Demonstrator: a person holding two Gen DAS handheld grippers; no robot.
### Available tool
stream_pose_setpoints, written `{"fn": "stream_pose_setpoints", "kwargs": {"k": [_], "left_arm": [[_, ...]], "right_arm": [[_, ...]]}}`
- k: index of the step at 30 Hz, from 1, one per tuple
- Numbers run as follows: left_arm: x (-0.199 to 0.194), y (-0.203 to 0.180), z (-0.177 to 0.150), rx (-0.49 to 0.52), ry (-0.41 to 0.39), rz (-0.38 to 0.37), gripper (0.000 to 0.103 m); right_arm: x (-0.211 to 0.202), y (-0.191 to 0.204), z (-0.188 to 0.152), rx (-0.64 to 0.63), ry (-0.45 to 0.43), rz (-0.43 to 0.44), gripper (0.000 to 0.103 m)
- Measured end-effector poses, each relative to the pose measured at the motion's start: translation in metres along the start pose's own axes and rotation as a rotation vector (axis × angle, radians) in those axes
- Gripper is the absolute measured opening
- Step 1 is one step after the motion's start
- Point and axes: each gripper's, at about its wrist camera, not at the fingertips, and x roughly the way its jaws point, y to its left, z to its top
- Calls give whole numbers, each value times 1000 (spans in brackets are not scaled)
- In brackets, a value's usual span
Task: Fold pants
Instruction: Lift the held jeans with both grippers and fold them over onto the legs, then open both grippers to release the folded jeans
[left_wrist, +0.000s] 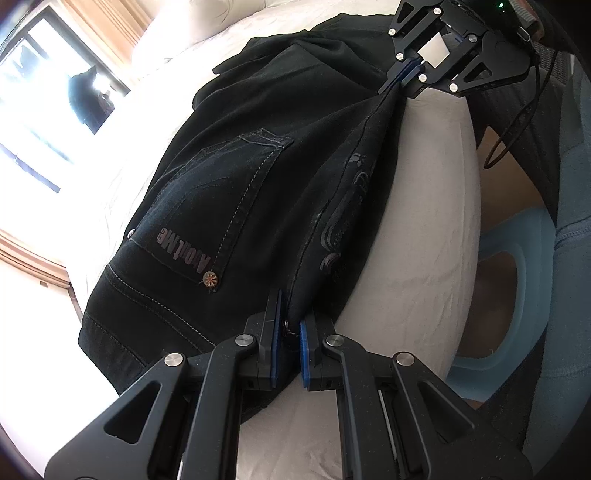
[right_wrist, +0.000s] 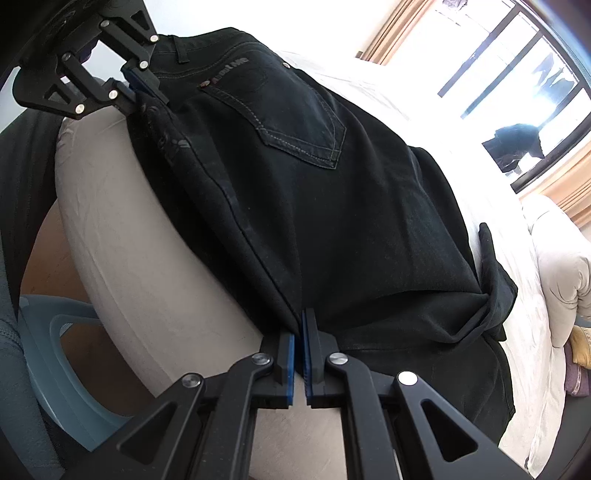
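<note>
Black jeans (left_wrist: 236, 192) lie folded on a white bed, back pocket with lettering facing up. My left gripper (left_wrist: 291, 321) is shut on the near edge of the jeans by the waistband. In the left wrist view my right gripper (left_wrist: 397, 79) pinches the same edge further along, at the top right. In the right wrist view the jeans (right_wrist: 332, 206) spread across the bed, and my right gripper (right_wrist: 300, 325) is shut on their near seam. My left gripper (right_wrist: 142, 88) shows at the upper left, clamped on the waistband end. The edge between both grippers is lifted and taut.
The bed's rounded edge (left_wrist: 417, 236) falls away beside the jeans. A pale blue plastic stool (left_wrist: 517, 273) stands on the floor below. A window (right_wrist: 517, 66) with beige curtains is beyond the bed. A grey quilt (right_wrist: 565, 280) lies at the right.
</note>
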Motion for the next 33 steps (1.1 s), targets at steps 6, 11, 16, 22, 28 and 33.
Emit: {"fn": "stream_pose_setpoints", "kwargs": {"k": [6, 11, 16, 22, 28, 33], "left_arm": [[3, 4, 0, -20, -5, 1, 7], [3, 2, -2, -42, -14, 15, 7], [7, -2, -8, -71, -25, 49, 8], [1, 9, -5, -135, 0, 34, 21], [-27, 28, -14, -198, 18, 27, 75], [-66, 53, 2, -283, -62, 36, 75]], "right_arm": [[4, 2, 0, -8, 3, -5, 5], [2, 5, -5, -11, 2, -7, 5], [4, 18, -8, -10, 14, -9, 8], [4, 22, -8, 17, 6, -26, 8], [3, 23, -10, 36, -3, -35, 8], [-6, 11, -10, 93, -13, -18, 18]]}}
